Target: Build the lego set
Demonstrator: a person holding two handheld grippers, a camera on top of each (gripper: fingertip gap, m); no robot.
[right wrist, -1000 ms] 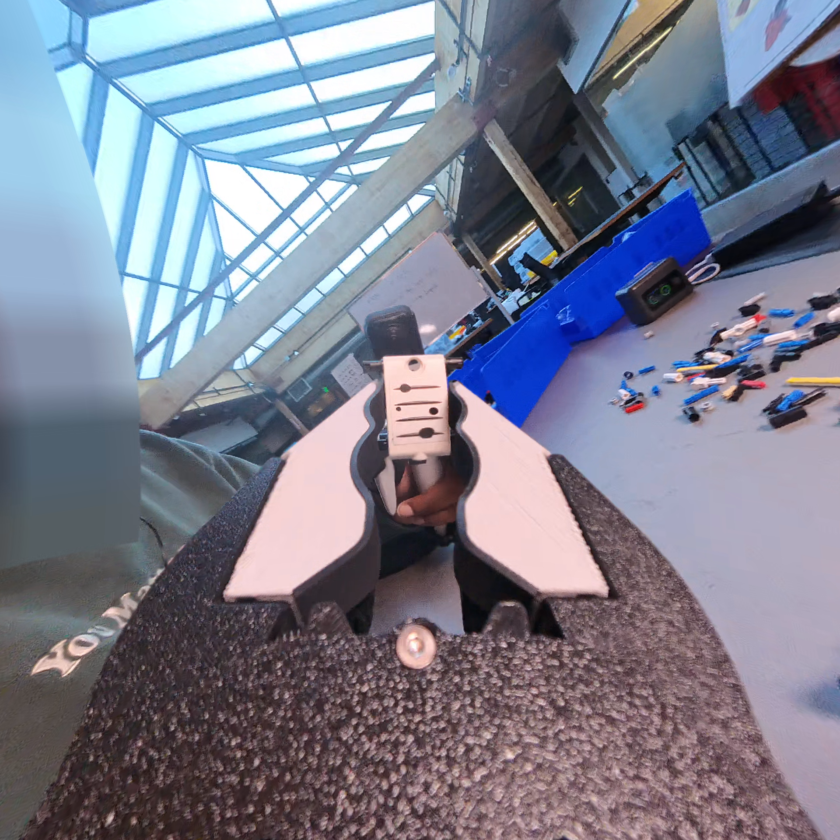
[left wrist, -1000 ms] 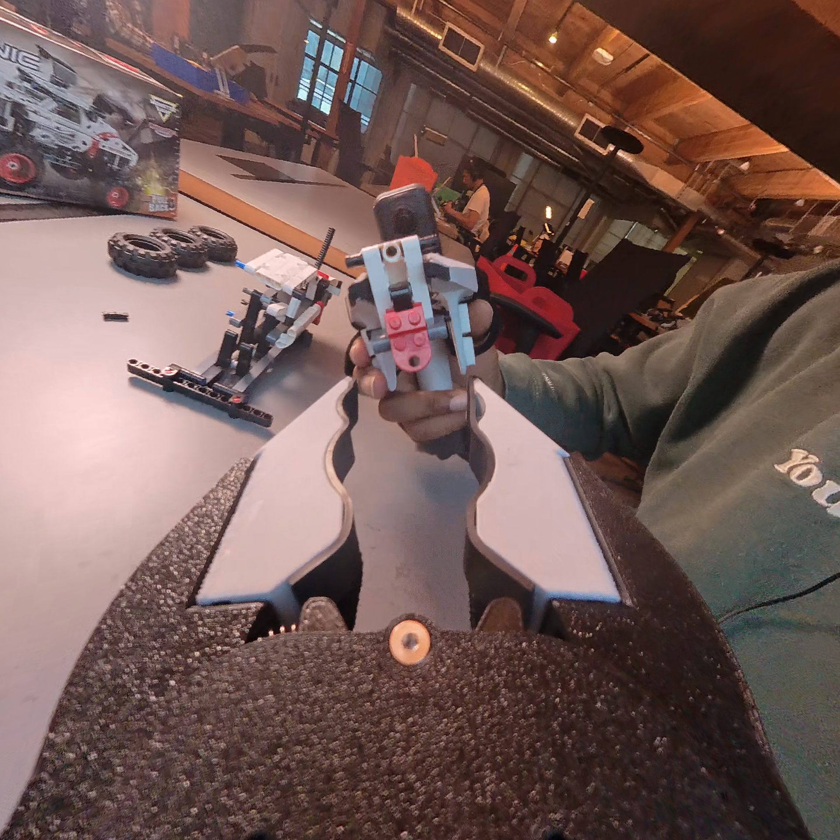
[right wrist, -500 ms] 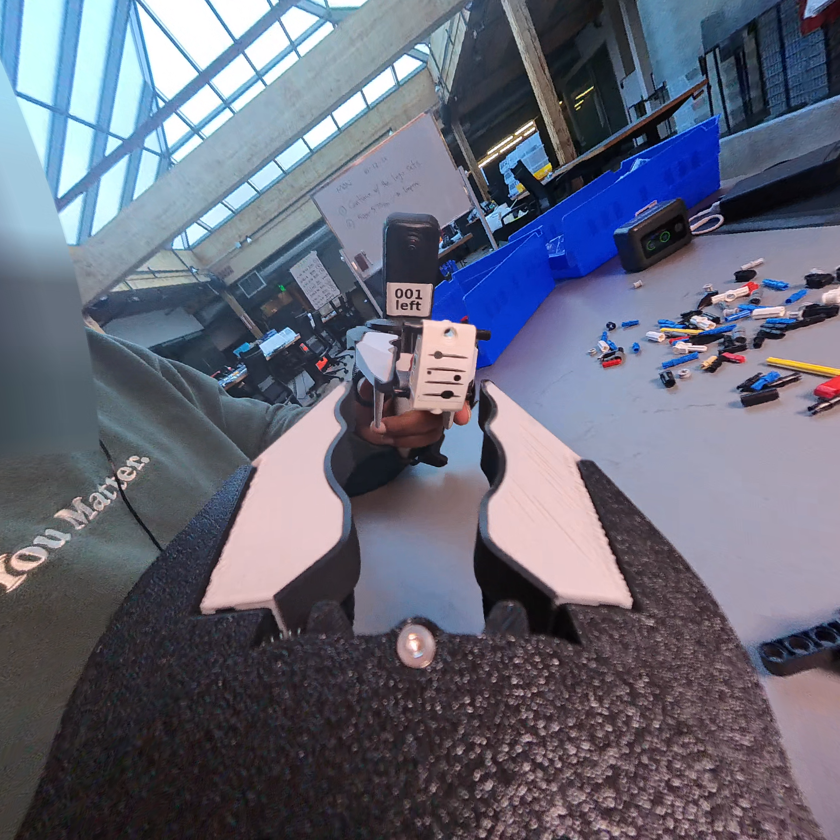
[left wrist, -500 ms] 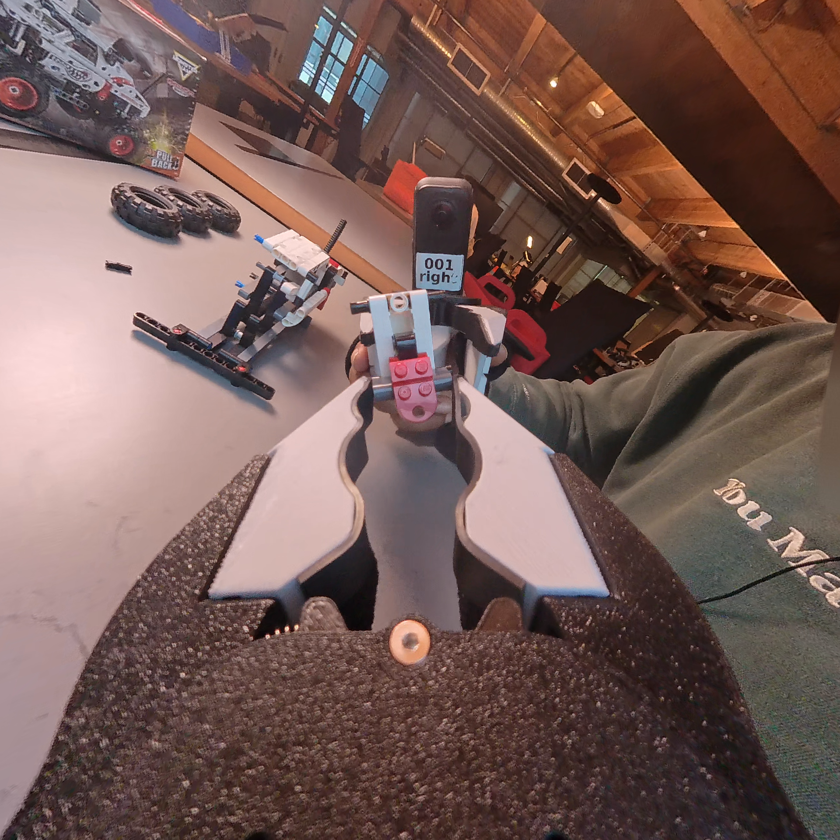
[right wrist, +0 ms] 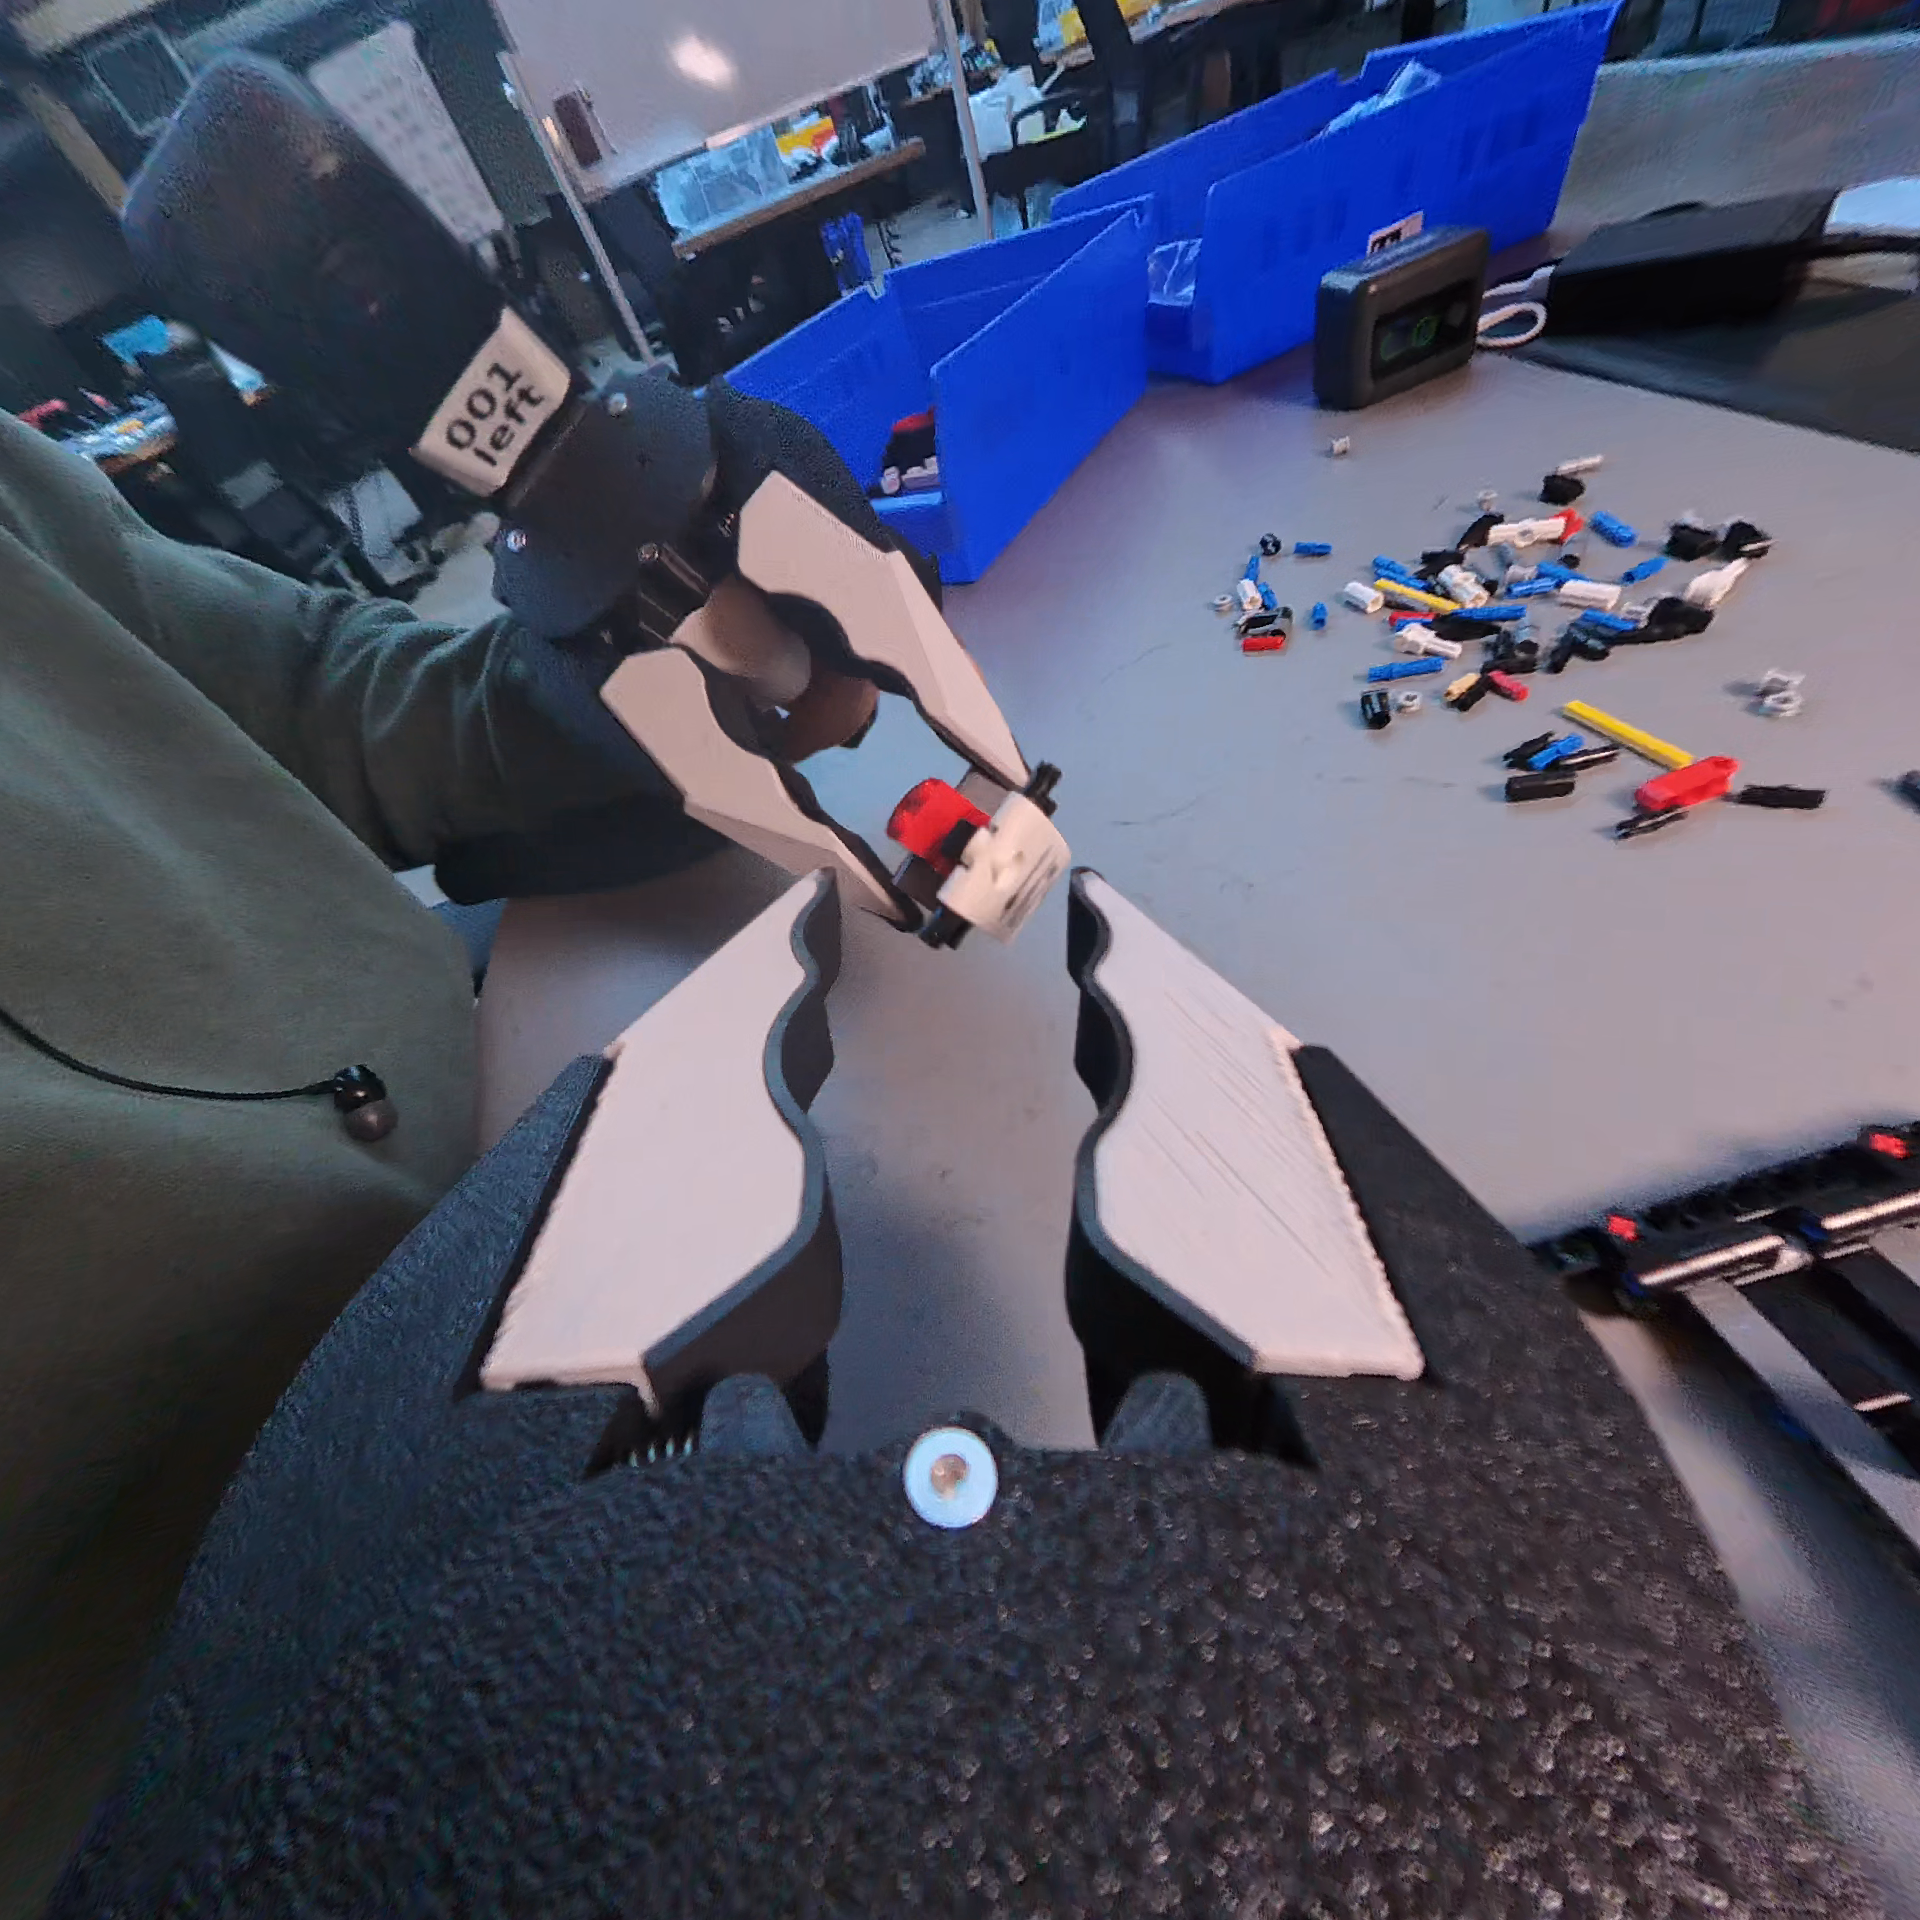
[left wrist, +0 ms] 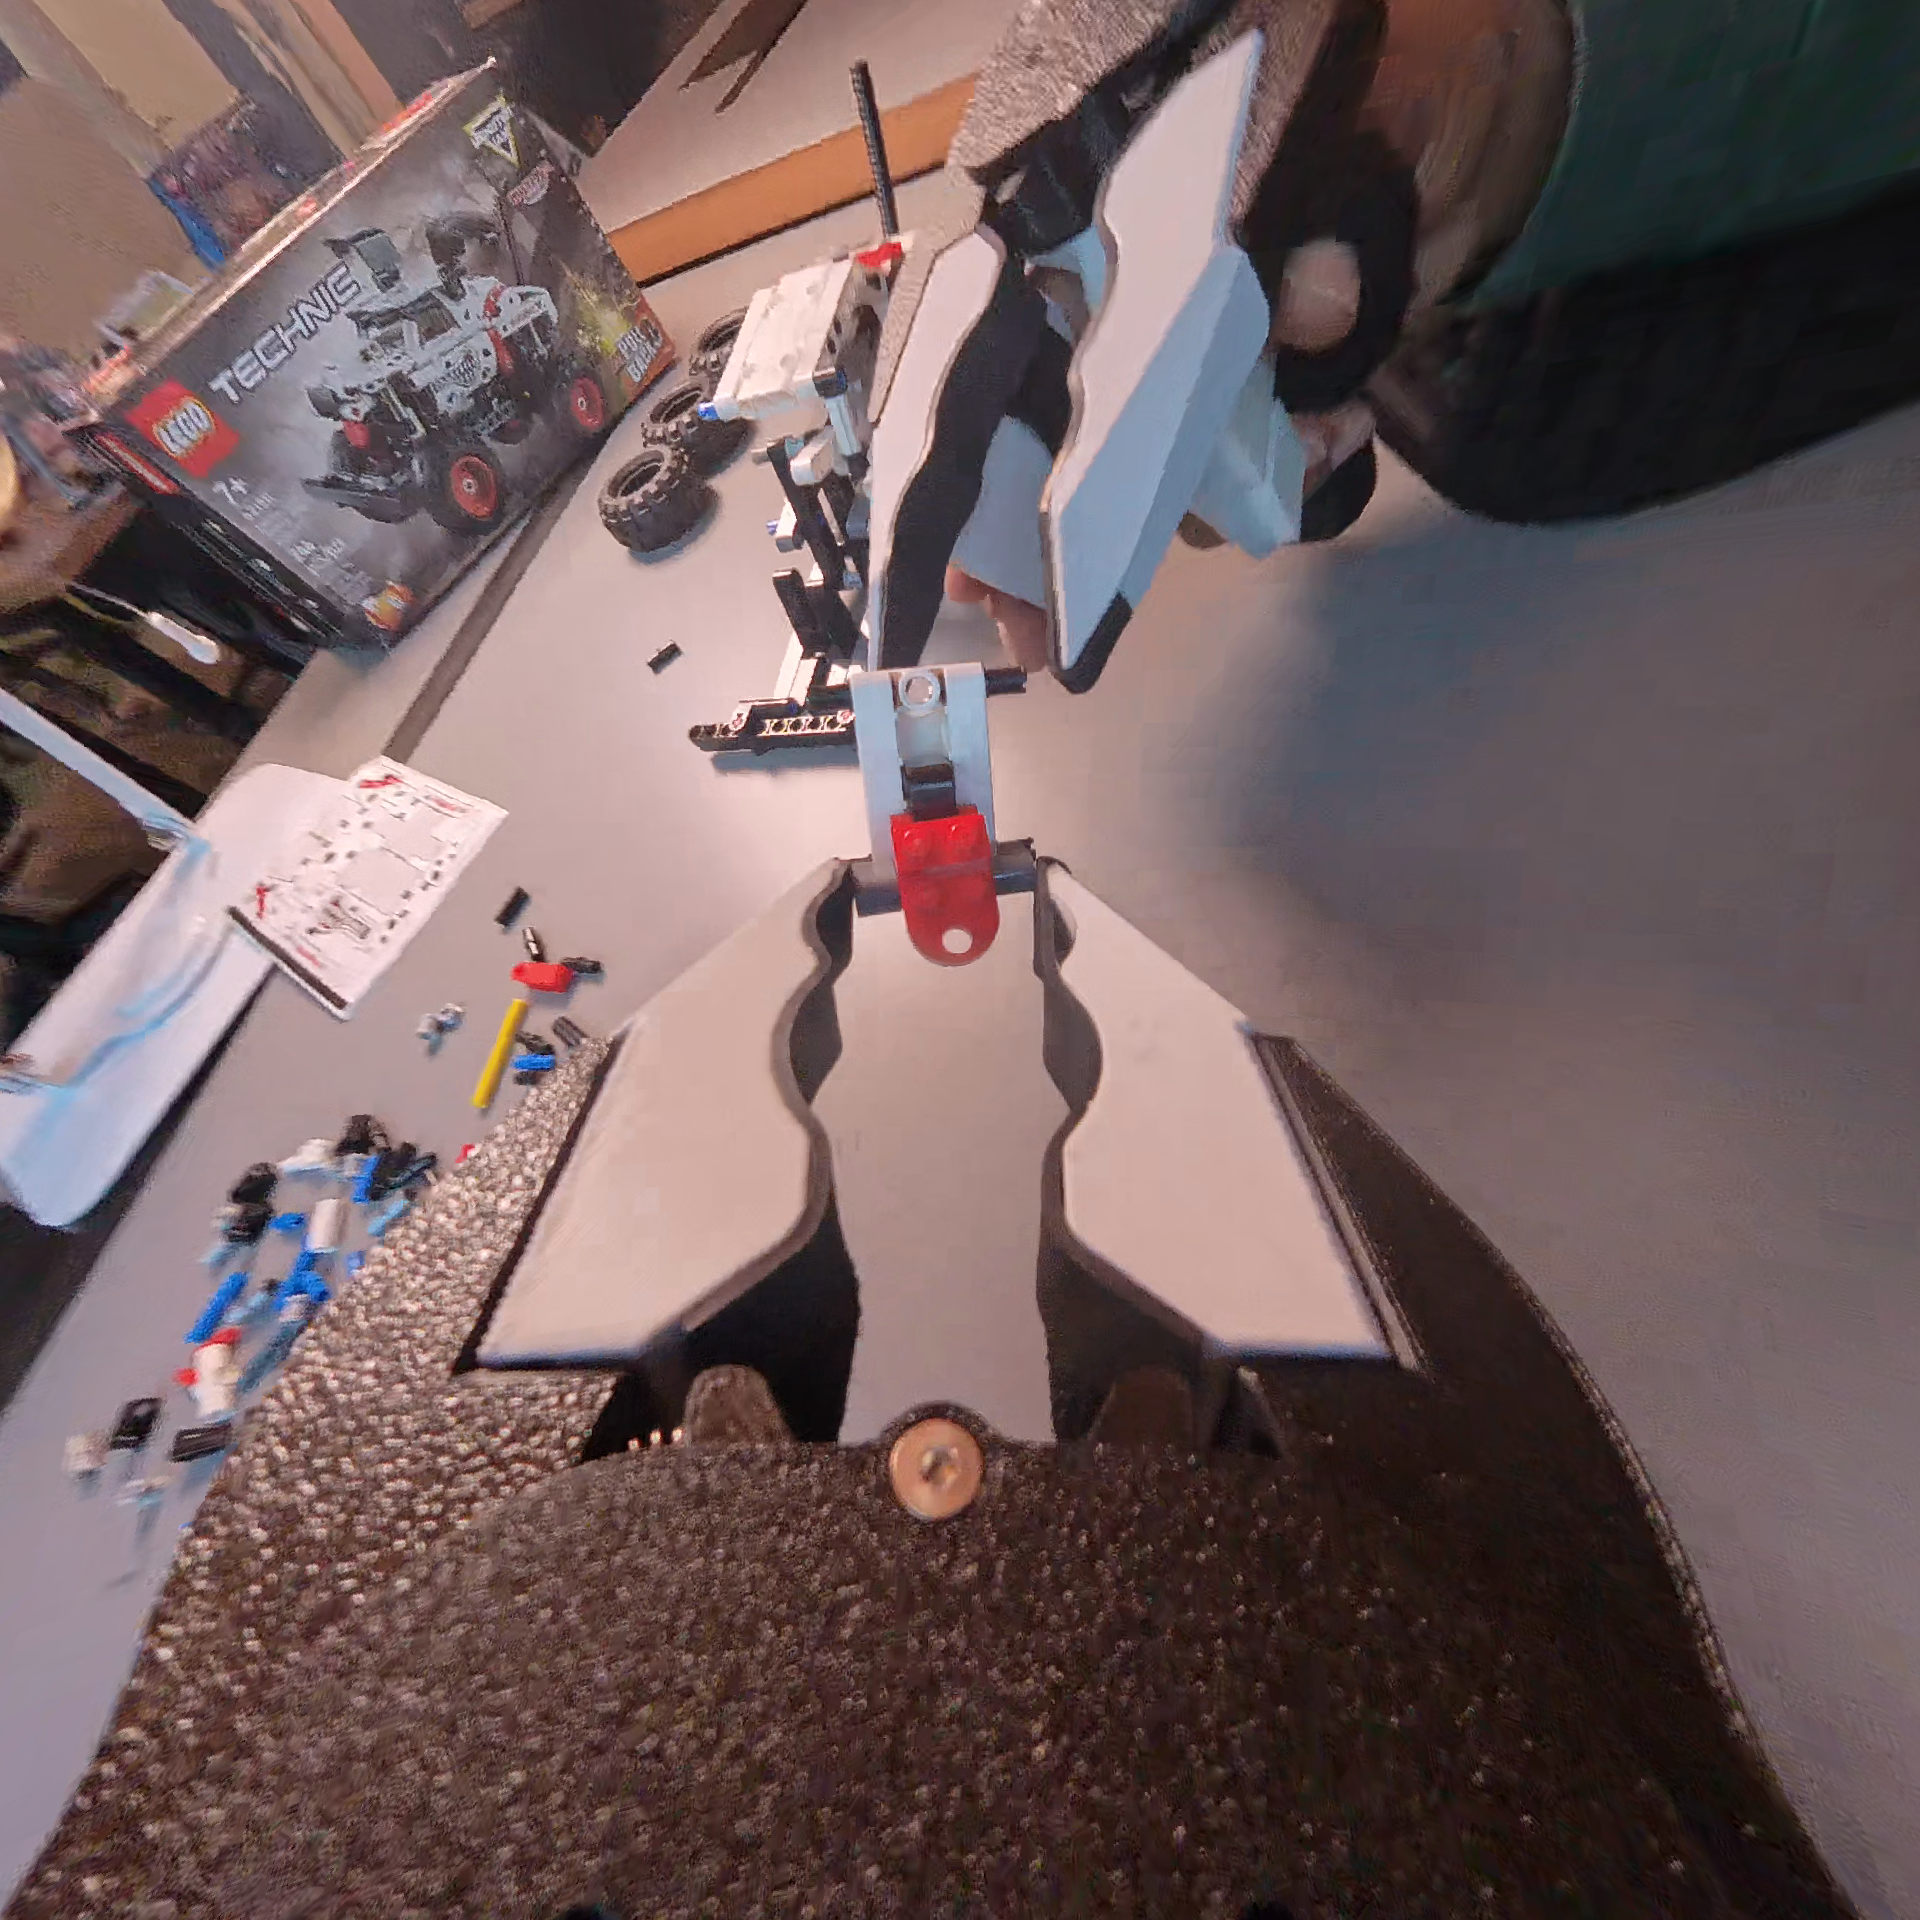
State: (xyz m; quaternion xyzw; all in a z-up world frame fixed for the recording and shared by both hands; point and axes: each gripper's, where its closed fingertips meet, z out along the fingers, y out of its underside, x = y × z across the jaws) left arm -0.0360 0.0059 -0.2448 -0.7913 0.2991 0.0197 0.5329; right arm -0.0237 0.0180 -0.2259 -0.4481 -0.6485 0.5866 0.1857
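My left gripper [left wrist: 940, 883] is shut on a small white sub-assembly with a red plate [left wrist: 935, 831] and holds it above the grey table [left wrist: 1455, 935]. In the right wrist view this sub-assembly [right wrist: 1003, 868] sits at the tips of the left gripper [right wrist: 971, 847], just beyond my right gripper [right wrist: 953, 894], which is open and empty. In the left wrist view the right gripper [left wrist: 982, 634] hangs open right behind the sub-assembly. The partly built black and white chassis [left wrist: 821, 416] stands farther back; its near end shows in the right wrist view [right wrist: 1766, 1236].
Three black tyres [left wrist: 665, 457] and the set's box [left wrist: 364, 364] lie beyond the chassis. An open instruction booklet [left wrist: 364, 883] and loose small parts [left wrist: 301, 1226] lie on the left. The right wrist view shows the parts pile [right wrist: 1507, 623], blue bins [right wrist: 1039, 364] and a black device [right wrist: 1397, 317]. Left and right tips are no more than a few centimetres apart.
The sub-assembly passed from my right gripper to my left one: the right opened and let go, the left shut on it. Both grippers have tilted down towards the table.
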